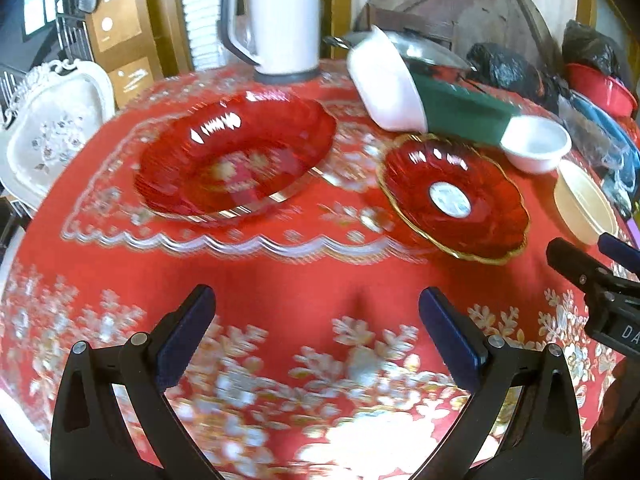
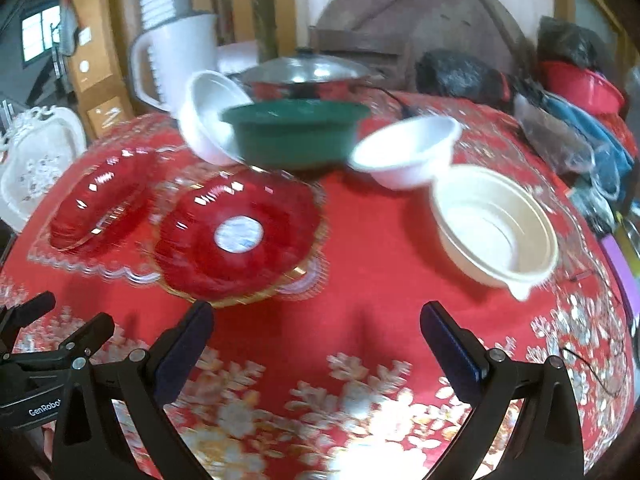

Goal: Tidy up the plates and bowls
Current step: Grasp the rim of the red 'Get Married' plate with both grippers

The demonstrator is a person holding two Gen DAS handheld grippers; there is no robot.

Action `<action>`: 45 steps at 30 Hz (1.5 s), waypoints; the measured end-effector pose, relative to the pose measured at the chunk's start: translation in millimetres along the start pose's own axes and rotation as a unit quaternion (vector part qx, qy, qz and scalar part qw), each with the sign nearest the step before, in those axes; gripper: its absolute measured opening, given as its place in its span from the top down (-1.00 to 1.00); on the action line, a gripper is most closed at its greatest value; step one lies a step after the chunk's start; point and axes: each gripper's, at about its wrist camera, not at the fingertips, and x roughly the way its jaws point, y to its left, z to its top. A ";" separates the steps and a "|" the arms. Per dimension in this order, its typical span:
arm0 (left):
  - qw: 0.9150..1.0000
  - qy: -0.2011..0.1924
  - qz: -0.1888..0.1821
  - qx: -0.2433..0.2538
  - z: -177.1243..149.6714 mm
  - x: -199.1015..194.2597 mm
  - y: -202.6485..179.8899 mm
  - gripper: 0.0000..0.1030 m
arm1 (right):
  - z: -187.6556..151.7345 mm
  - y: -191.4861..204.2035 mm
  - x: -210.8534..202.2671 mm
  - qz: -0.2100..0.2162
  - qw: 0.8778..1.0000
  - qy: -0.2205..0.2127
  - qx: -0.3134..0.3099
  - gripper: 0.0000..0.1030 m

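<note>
Two grippers hover over a red floral tablecloth (image 2: pixel 360 248), fingers spread apart and holding nothing: left gripper (image 1: pixel 316 300), right gripper (image 2: pixel 316 314). A dark green plastic bowl (image 2: pixel 296 132) sits mid-table. Beside it tilt two white bowls (image 2: pixel 408 150). Near it lie a gold-rimmed scalloped glass plate (image 2: pixel 240 240), a larger clear glass plate (image 1: pixel 236 152), and a cream plastic bowl (image 2: pixel 494 226).

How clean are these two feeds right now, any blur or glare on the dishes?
Left wrist: tablecloth pattern smeared by motion, big red plate streaked, bright glints on its rim. Right wrist: heavier blur, cream bowl and green bowl edges soft. Both: fisheye bends the table, blown-out white patch at the bottom.
</note>
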 end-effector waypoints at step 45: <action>0.995 0.034 0.017 -0.093 93.8 94.3 156.1 -0.87 | 126.8 172.1 136.1 0.132 0.982 0.106 -0.089 -0.74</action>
